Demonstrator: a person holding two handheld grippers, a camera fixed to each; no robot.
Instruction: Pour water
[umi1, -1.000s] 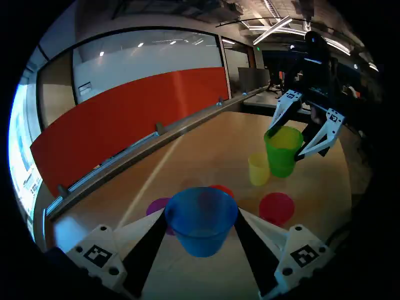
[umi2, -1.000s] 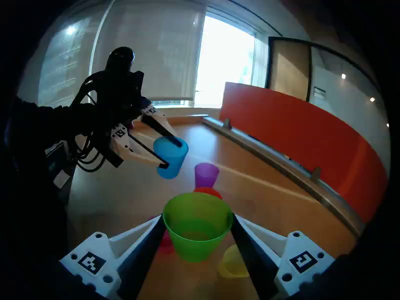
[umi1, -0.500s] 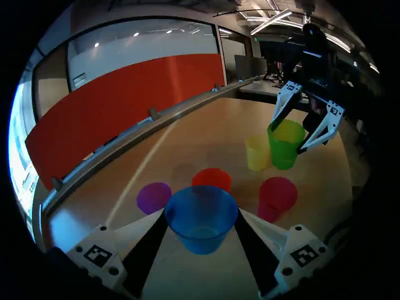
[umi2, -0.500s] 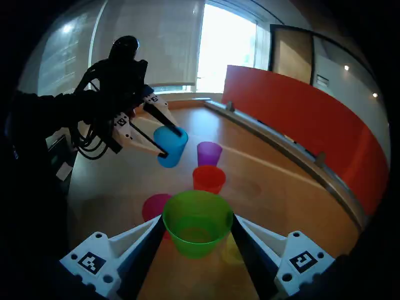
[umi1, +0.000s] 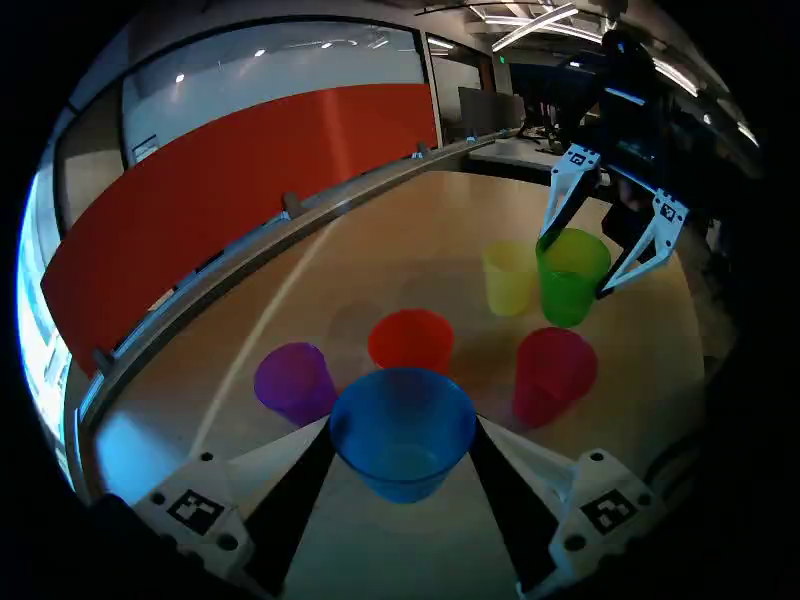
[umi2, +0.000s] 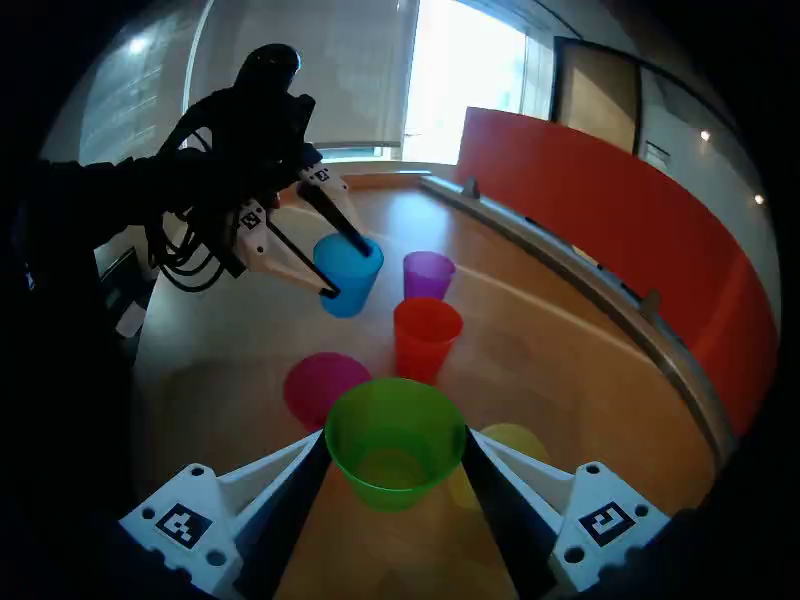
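Over the last second both of your cameras have tipped downward or risen, I cannot tell which. In the left gripper view the purple cup (umi1: 295, 380) and the orange cup (umi1: 410, 340), a second ago half hidden behind the held cup, now stand clear above its rim, with the magenta cup (umi1: 553, 372) and the yellow cup (umi1: 509, 277) beyond on the bench (umi1: 400, 230). Your left claw (umi1: 400, 425) has stayed clamped on the blue cup (umi1: 404, 455), and your right claw (umi2: 395, 437) on the green cup (umi2: 393, 465), one finger on each side of the wall. Both cups are upright and well apart, with the green one just beside the yellow cup. Each shows a faint sheen at its bottom, but I cannot say that it is water. By my reading the pour has not begun. You have only gained a fuller look at the row, so the next step is likely to bring one rim over the other before tipping.
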